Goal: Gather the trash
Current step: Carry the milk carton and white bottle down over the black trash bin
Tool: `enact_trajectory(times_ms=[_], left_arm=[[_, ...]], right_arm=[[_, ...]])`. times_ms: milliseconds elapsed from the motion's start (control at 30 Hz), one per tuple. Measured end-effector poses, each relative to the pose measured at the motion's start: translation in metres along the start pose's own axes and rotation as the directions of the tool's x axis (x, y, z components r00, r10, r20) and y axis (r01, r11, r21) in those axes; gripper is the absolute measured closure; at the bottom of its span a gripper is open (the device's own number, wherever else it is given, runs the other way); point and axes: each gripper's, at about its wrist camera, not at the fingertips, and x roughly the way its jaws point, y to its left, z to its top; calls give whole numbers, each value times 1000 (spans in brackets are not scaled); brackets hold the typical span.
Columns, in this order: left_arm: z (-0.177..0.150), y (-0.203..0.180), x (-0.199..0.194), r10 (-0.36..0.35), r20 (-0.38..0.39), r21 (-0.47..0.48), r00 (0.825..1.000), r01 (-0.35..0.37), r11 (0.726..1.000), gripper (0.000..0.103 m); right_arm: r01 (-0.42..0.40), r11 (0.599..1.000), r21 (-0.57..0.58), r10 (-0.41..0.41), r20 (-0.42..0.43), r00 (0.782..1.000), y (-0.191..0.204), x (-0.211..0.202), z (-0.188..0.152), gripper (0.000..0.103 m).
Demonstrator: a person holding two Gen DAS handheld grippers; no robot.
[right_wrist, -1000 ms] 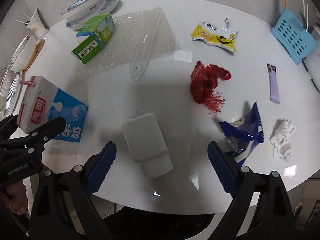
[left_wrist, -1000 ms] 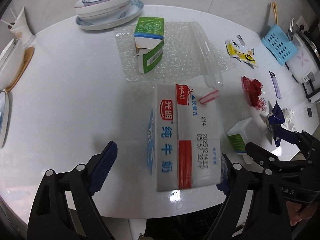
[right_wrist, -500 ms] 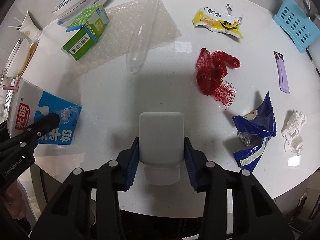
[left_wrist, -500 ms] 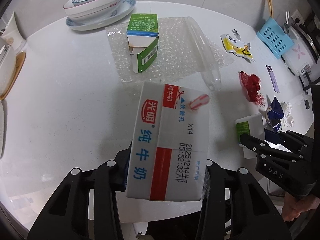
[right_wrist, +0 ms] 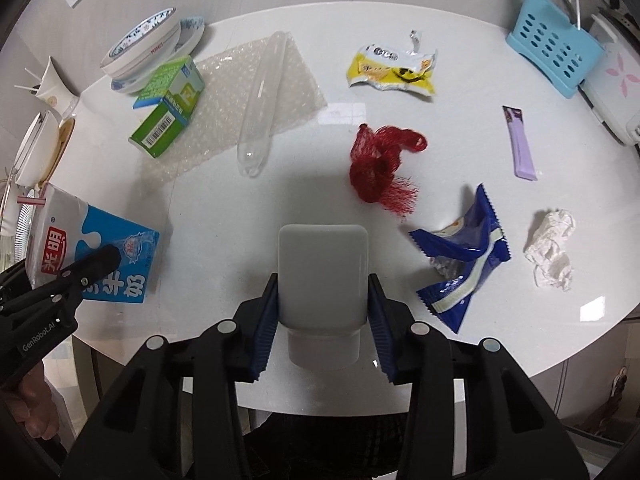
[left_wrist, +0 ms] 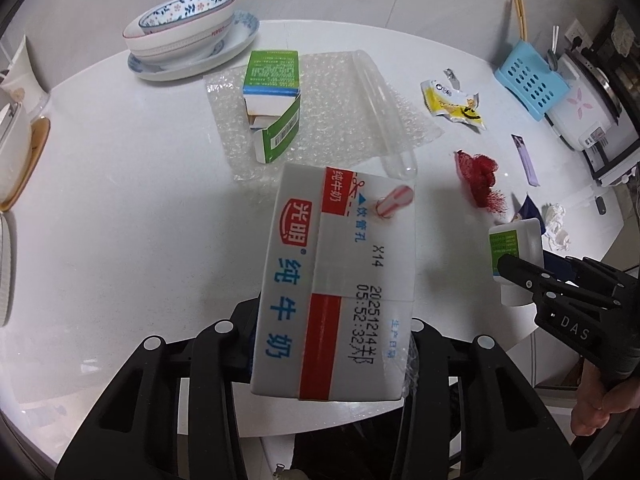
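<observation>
Left tongs (left_wrist: 332,344) clamped on milk carton (left_wrist: 340,276) at frame centre, right tongs (right_wrist: 323,312) gripping white bottle (right_wrist: 323,276) at lower centre, above white counter (right_wrist: 240,200)

Your left gripper (left_wrist: 332,344) clamps a white, blue and red milk carton (left_wrist: 336,276) with a striped straw, lifted over the table edge. Your right gripper (right_wrist: 322,320) clamps a small white plastic bottle (right_wrist: 323,272), cap toward you.

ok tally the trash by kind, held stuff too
cartons/boxes: 2, milk carton, green box
bottles: 1, white bottle
wrappers/sachets: 3
plastic packing: 2
red net: 1
tissue: 1
total: 10
</observation>
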Motion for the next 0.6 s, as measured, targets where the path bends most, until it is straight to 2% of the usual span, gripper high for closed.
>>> enact_trajectory(times_ms=[600], left_arm=[[-41,-44,-60,26,87,-55,996,-22,998,63]], right_arm=[[-46,998,-44,51,133,990,-31,-79,-33,63]])
